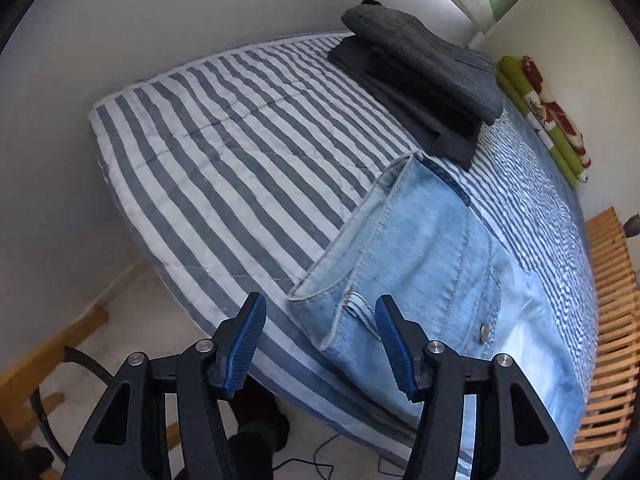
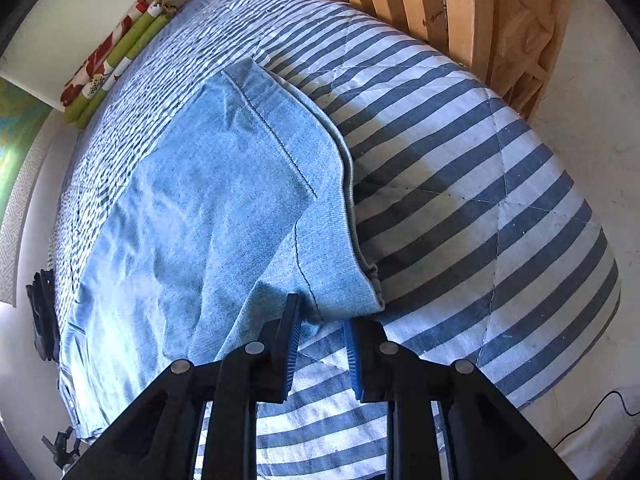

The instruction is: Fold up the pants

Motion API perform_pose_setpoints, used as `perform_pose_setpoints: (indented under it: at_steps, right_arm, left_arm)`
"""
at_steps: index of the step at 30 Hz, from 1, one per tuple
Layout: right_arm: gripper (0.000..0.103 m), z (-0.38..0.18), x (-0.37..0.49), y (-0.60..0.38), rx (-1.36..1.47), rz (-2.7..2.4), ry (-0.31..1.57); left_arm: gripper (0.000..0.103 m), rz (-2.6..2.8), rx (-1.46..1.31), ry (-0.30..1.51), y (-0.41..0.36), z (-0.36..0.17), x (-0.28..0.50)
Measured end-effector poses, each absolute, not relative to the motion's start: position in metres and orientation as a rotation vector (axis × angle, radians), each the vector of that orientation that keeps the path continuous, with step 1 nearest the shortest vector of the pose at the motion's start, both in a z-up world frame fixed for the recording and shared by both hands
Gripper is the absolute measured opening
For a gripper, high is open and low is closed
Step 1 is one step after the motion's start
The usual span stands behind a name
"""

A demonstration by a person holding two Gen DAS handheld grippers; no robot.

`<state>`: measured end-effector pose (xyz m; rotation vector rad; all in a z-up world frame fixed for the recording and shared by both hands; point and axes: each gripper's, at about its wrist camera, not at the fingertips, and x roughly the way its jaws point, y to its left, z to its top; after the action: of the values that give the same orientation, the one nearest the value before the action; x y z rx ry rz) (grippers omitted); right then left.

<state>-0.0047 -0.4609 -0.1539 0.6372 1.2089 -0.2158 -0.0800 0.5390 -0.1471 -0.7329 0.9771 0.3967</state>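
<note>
The jeans (image 2: 208, 208) are lying on the striped bed (image 1: 224, 152). My left gripper (image 1: 320, 320) is hovering spread over their waistband; my right gripper (image 2: 322, 320) is standing slightly apart at the hem, pinching nothing.

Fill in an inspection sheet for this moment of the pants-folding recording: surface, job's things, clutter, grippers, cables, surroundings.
Surface: bed with striped quilt, flat, lightly creased.
Job's things: light blue jeans lying on the quilt, waistband with metal button toward the near edge; the leg hems lie doubled at the other end.
Clutter: stack of folded dark clothes on the far part of the bed; rolled green and red fabric against the wall.
Grippers: left gripper open over the waistband, holding nothing; right gripper open at the hems, no cloth between the pads.
Cables: thin black cable on the floor.
Surroundings: wooden slatted frame beside the bed; white walls.
</note>
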Motion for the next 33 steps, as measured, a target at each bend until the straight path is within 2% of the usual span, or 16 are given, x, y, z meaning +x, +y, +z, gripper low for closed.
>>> perform_pose_setpoints:
  at_steps: [4, 6, 7, 8, 9, 15, 19, 22, 24, 26, 30, 33]
  right_arm:
    - [0.020, -0.154, -0.004, -0.458, 0.639, -0.221, 1.212]
    - [0.020, -0.154, -0.005, -0.458, 0.640, -0.218, 1.211]
    - [0.020, -0.154, -0.005, -0.457, 0.639, -0.217, 1.210]
    - [0.020, -0.155, -0.005, -0.458, 0.639, -0.216, 1.210]
    - [0.020, -0.155, -0.005, -0.458, 0.638, -0.216, 1.210]
    - [0.020, -0.155, -0.006, -0.458, 0.644, -0.211, 1.207]
    - [0.020, -0.156, -0.007, -0.461, 0.660, -0.201, 1.202]
    - [0.020, -0.156, -0.009, -0.463, 0.667, -0.188, 1.190]
    - [0.024, -0.157, -0.015, -0.468, 0.711, -0.177, 1.180]
    - [0.030, -0.154, -0.024, -0.475, 0.756, -0.177, 1.157]
    - [0.033, -0.144, -0.042, -0.490, 0.785, -0.188, 1.099]
    - [0.033, -0.144, -0.048, -0.498, 0.837, -0.174, 1.084]
  left_arm:
    - [0.057, 0.376, -0.737, 0.972, 0.515, -0.141, -0.077]
    - [0.050, 0.385, -0.716, 0.985, 0.504, -0.139, -0.078]
    - [0.035, 0.382, -0.696, 0.995, 0.498, -0.135, -0.077]
    - [0.012, 0.381, -0.675, 1.003, 0.493, -0.134, -0.075]
    - [0.003, 0.381, -0.655, 1.007, 0.488, -0.132, -0.074]
    - [0.002, 0.414, -0.534, 0.884, 0.482, -0.094, -0.072]
    - [0.003, 0.411, -0.509, 1.004, 0.480, -0.121, -0.060]
    - [0.006, 0.445, -0.483, 1.007, 0.475, -0.128, -0.063]
    - [0.007, 0.458, -0.507, 1.015, 0.478, -0.127, -0.066]
    - [0.017, 0.493, -0.470, 1.016, 0.475, -0.117, -0.068]
    - [0.020, 0.497, -0.296, 0.939, 0.430, -0.074, -0.069]
    - [0.023, 0.294, -0.229, 0.904, 0.360, -0.049, -0.047]
